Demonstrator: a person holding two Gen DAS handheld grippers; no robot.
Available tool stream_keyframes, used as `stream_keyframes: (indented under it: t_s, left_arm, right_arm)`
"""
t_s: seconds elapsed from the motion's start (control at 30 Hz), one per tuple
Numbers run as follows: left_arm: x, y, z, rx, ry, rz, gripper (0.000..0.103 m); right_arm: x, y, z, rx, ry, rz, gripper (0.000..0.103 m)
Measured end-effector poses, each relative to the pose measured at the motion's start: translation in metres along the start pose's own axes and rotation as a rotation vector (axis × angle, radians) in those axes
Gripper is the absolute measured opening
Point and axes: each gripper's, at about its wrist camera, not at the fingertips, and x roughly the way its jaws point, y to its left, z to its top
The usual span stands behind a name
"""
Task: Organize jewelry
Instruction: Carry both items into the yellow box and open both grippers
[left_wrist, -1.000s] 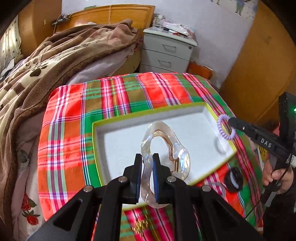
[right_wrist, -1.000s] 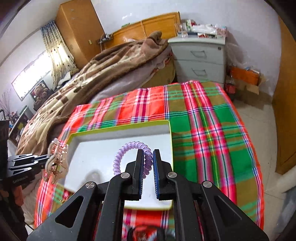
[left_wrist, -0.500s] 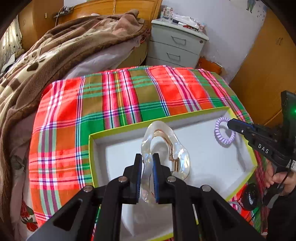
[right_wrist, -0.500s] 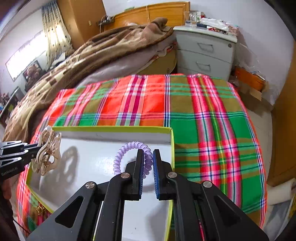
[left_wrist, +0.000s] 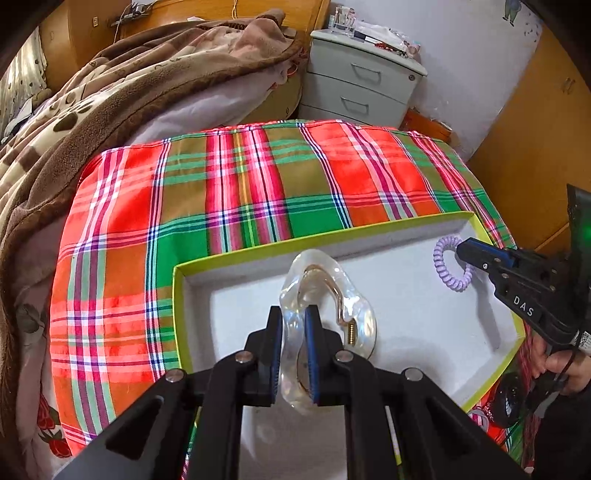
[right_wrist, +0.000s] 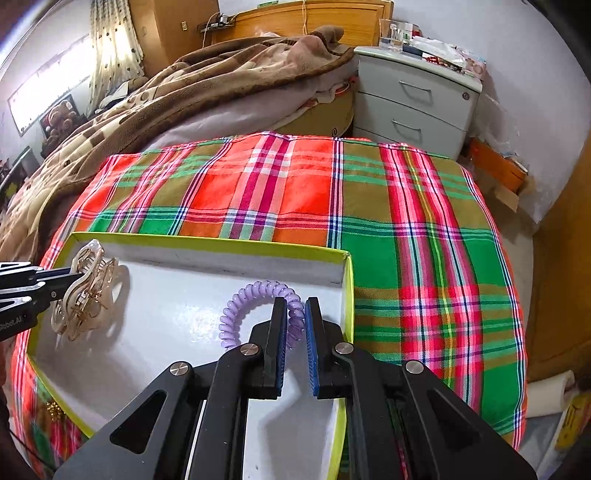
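Nearest the left wrist camera, the left gripper (left_wrist: 293, 345) has its fingers (left_wrist: 275, 354) closed on the lower rim of a clear hair claw clip (left_wrist: 325, 295), whose long axis runs up and away from the fingers, its rounded end pointing toward the far wall of the box and its gold spring on the right side. The clip hangs over the white floor of a shallow box with a yellow-green rim (left_wrist: 177, 295). In the right wrist view, the right gripper (right_wrist: 295, 332) has narrow fingers (right_wrist: 279, 339) pinching the near arc of a lilac spiral hair tie (right_wrist: 255, 302), its ring standing roughly upright over the box's right corner, close to the side wall (right_wrist: 349, 295). Compared with one second ago, both grippers have come lower and farther into the box: the hair tie, then at the box's right rim, now sits inside it, and the box fills more of each view. The box rests on a worktop draped in a red, green and olive plaid cloth (left_wrist: 258, 192). Beyond lie a bed with a brown paw-print blanket (left_wrist: 110, 96), a grey two-drawer nightstand (left_wrist: 362, 88), a wooden headboard (right_wrist: 314, 18) and a curtained window (right_wrist: 107, 44) at far left.
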Motion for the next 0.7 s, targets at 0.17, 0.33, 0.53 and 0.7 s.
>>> stream_keyframes:
  t_s: [0.17, 0.33, 0.53, 0.7]
  left_arm:
    - [-0.002, 0.000, 0.000, 0.000, -0.002, -0.013, 0.028]
    - [-0.008, 0.000, 0.001, -0.009, -0.016, -0.030, 0.034]
    - [-0.027, -0.005, -0.003, 0.010, -0.060, -0.041, 0.042]
    - [-0.051, -0.010, -0.015, 0.018, -0.106, -0.068, 0.043]
  right_arm:
    - [0.001, -0.001, 0.001, 0.004, 0.001, -0.002, 0.010]
    - [-0.003, -0.003, 0.000, 0.021, -0.013, 0.012, 0.017]
    - [-0.023, -0.005, -0.001, 0.039, -0.067, 0.037, 0.031]
    - [-0.050, -0.009, -0.009, 0.058, -0.114, 0.056, 0.035]
